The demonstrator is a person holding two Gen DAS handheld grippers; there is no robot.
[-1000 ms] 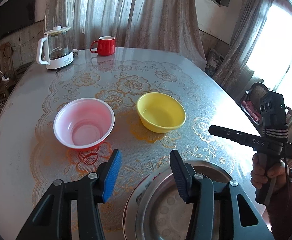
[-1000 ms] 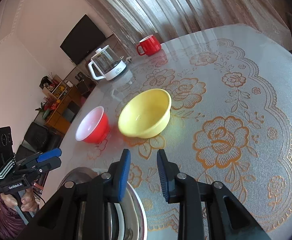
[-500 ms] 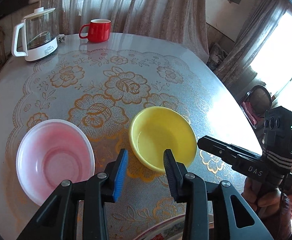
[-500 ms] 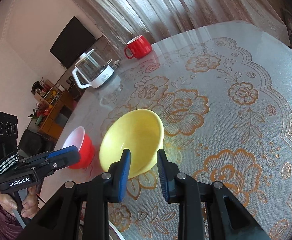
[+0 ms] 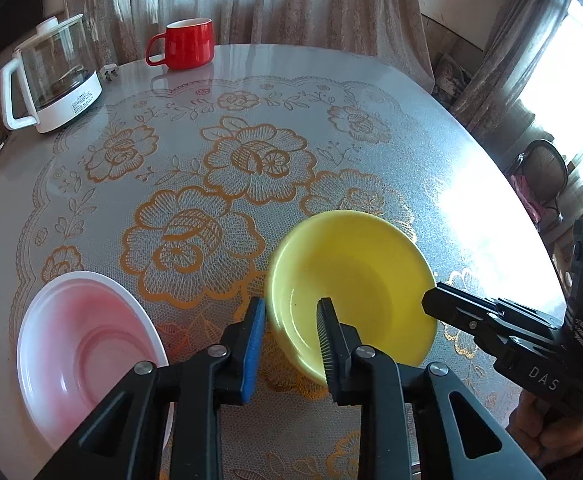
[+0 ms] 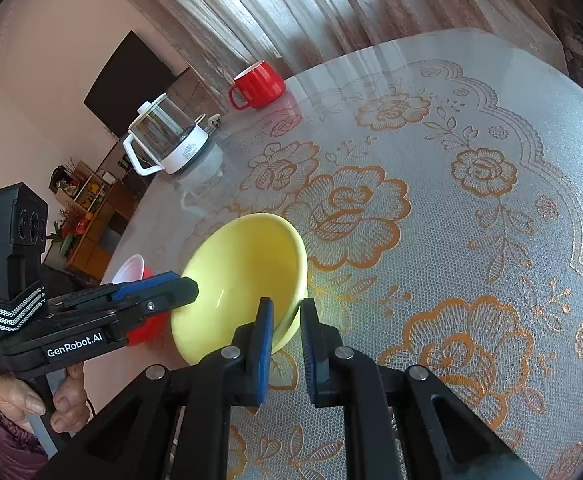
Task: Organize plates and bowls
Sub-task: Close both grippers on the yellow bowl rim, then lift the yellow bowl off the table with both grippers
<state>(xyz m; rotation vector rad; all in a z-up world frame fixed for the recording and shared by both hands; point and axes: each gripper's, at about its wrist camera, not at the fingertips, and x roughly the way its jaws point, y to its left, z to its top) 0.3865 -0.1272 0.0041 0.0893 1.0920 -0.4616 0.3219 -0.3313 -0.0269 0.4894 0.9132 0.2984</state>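
A yellow bowl (image 5: 363, 280) (image 6: 243, 272) stands upright on the flowered tablecloth. My left gripper (image 5: 291, 320) straddles its near left rim, blue pad outside and black pad inside. The jaws are closing, with the wall between them. In the right wrist view the left gripper (image 6: 189, 286) pinches that same rim. My right gripper (image 6: 285, 316) is closing on the opposite rim, which sits in its narrow gap. The left wrist view shows the right gripper (image 5: 427, 306) with its tip on that edge. A bowl that is pink inside and red outside (image 5: 83, 352) (image 6: 131, 270) sits just left of the yellow one, untouched.
A glass kettle (image 5: 51, 80) (image 6: 171, 140) and a red mug (image 5: 187, 44) (image 6: 257, 84) stand at the far side of the round table (image 5: 431, 128). A chair (image 5: 539, 172) stands beyond the table's right edge. A hand (image 6: 23, 404) grips each gripper's handle.
Both grippers moved forward from over the steel plate to the yellow bowl, and both jaws narrowed around its rim. The steel plate has dropped out of view.
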